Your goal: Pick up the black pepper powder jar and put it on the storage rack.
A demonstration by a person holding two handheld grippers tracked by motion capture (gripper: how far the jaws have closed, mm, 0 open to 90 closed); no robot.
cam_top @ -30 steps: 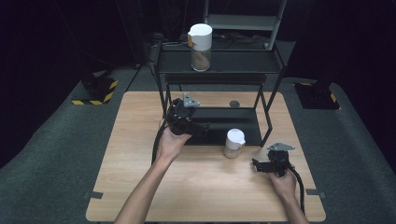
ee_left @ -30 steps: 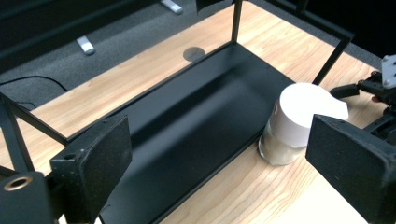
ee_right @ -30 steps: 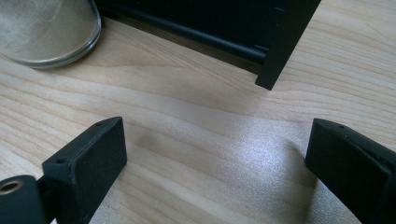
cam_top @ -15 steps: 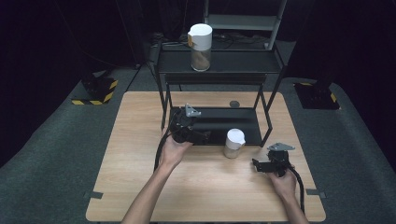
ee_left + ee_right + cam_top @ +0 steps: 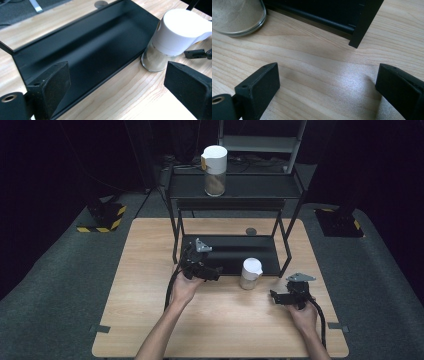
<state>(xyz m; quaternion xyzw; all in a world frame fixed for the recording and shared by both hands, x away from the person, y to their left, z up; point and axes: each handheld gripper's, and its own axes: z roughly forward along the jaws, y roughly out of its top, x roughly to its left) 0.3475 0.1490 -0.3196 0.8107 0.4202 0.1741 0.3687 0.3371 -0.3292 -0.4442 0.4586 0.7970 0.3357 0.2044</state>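
A small jar [image 5: 250, 273] with a white lid and pale powder inside is seen standing upright on the wooden bench [image 5: 135, 290], just at the front edge of the black rack's bottom shelf [image 5: 235, 252]. The left gripper [image 5: 216, 272] is held to the left of the jar, apart from it, with its jaws wide and empty. The right gripper [image 5: 274, 296] is held near the jar's right, low over the bench, its jaws likewise wide and holding nothing. A taller jar [image 5: 214, 170] is set on the top shelf.
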